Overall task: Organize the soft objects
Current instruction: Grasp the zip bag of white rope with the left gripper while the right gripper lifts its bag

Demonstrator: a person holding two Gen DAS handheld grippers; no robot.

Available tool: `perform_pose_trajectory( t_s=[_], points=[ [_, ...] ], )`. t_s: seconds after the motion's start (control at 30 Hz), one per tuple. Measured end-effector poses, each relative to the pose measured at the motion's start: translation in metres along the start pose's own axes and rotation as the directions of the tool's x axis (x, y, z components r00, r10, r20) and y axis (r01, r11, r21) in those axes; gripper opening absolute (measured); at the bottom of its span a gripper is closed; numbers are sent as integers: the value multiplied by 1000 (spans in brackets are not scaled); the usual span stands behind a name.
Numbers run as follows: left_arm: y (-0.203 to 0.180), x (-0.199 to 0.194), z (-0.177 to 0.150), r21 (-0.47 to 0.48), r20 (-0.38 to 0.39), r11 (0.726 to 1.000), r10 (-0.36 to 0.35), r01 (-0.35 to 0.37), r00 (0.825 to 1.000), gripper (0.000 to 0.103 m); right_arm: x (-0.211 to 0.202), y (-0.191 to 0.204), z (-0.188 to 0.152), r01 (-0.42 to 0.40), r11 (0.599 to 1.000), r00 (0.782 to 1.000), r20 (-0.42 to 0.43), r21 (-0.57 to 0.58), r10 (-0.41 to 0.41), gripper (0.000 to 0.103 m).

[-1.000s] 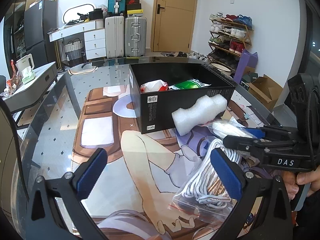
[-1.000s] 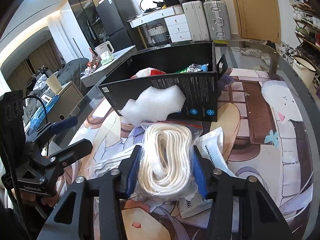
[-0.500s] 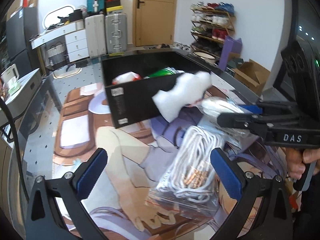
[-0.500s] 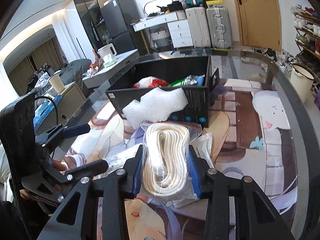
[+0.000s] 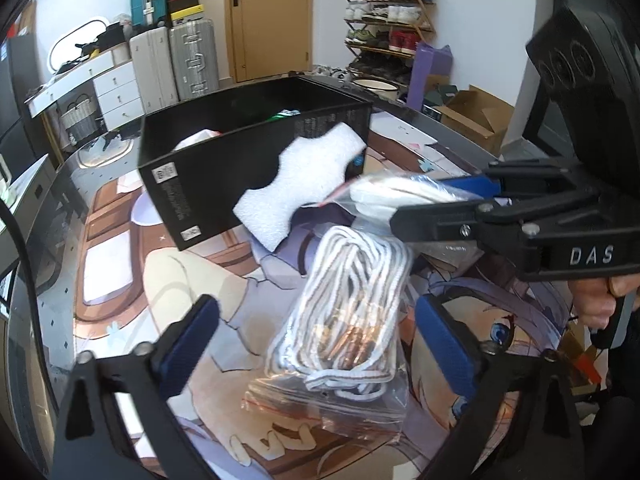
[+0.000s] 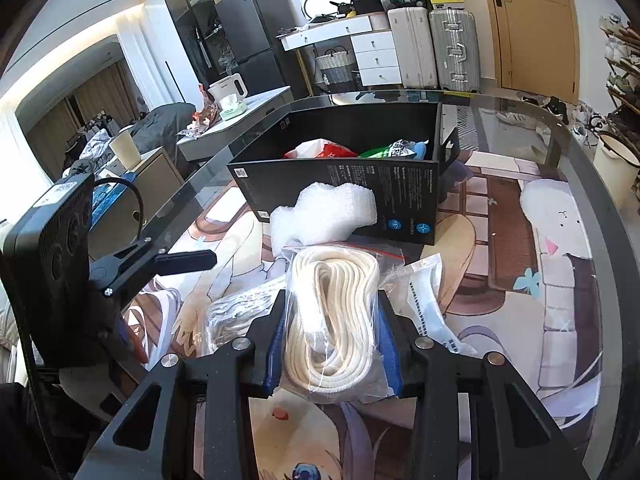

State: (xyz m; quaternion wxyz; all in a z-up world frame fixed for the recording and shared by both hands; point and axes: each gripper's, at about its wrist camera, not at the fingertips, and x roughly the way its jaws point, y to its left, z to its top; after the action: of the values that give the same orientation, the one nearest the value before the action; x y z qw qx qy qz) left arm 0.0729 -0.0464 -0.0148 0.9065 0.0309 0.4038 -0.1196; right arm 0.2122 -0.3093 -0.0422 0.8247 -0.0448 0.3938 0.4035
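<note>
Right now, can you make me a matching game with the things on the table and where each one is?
Things:
1. cream rope bag
2. white foam piece
3. striped rope bag
4. red and white packet

Places:
A. inside the black box
B. between the open left gripper fingers
C. leaning on the box front
D. squeezed in the right gripper

Pairs: 1-D, 2-C, 3-B, 4-A

Left gripper: jaws wide apart, straddling the bagged striped rope on the table.
Right gripper: clamped on the bagged white rope.
Foam piece: against the black box.
</note>
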Motion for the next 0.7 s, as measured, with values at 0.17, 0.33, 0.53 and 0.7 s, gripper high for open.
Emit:
perform_pose_trajectory(
  t_s=[0.17, 0.33, 0.53, 0.7],
  points=[
    [-5, 5, -1, 29, -26, 999, -28, 29, 999, 61, -6, -2, 0, 4, 1000, 1000, 11, 4, -4, 40],
    [-4, 1, 0, 25, -9, 998, -55, 55, 998, 44, -8, -1, 0, -4, 1000, 1000, 8, -4, 4, 40],
    [5, -7, -2, -20, 22, 998, -63, 63, 998, 40, -11, 0, 0, 7, 1000, 1000, 7, -16, -7, 40],
    [10, -16, -5, -39, 46, 997, -63, 65, 997, 40, -18, -3, -6, 18, 1000, 1000, 7, -14, -18, 40]
  ],
)
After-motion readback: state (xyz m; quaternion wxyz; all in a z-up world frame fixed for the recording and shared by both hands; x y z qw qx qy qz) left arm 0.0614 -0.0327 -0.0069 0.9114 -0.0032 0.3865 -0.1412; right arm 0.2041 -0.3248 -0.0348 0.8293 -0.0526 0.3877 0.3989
